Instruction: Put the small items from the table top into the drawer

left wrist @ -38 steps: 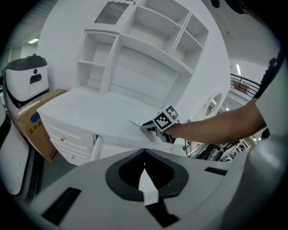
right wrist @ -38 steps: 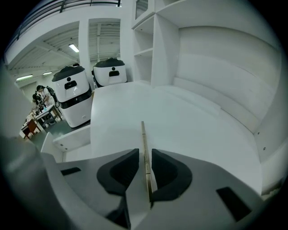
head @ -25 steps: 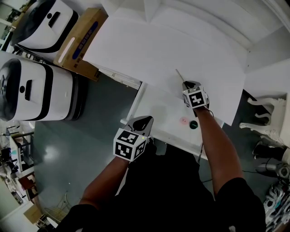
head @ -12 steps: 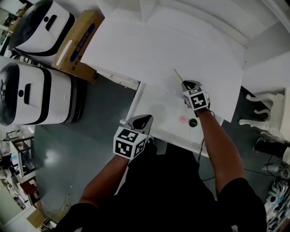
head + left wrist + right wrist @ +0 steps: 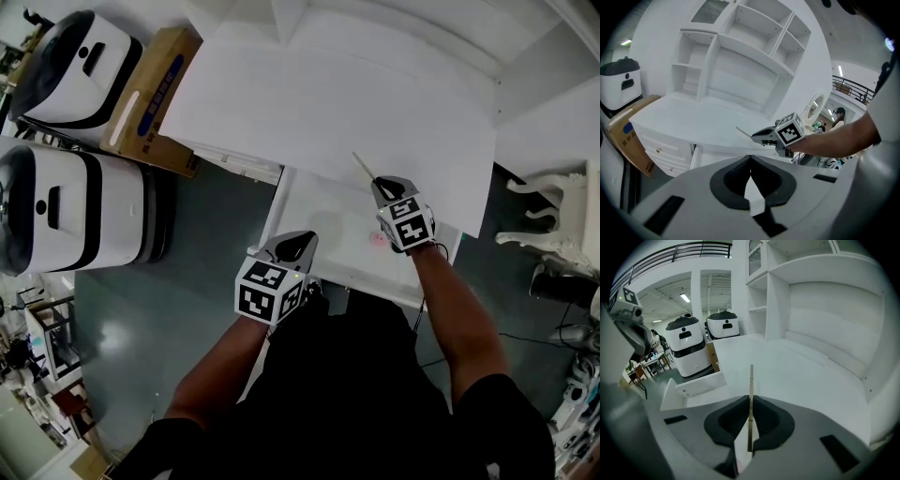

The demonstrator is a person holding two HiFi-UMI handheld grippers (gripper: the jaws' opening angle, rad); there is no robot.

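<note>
Nearest the person, the left gripper [image 5: 292, 246] hovers by the open drawer's front left corner. Its two jaws are pressed together with nothing between them. The one drawer [image 5: 314, 220] stands pulled out under the table top. One small pink item [image 5: 378, 238] lies on the drawer's floor towards the right (whatever else may lie there is hidden behind the right gripper's marker cube). Just beyond, the right gripper [image 5: 377, 181] hangs over the back of the drawer. Its jaws pinch one thin flat stick [image 5: 362, 165], whose far end juts past the pads over the near edge of the table top [image 5: 328, 103]. Behind that rises one white shelf unit [image 5: 825, 310]. On the floor to the left stand two white machines [image 5: 66, 211] with black bands, and one cardboard box [image 5: 150, 89] lies beside them.
</note>
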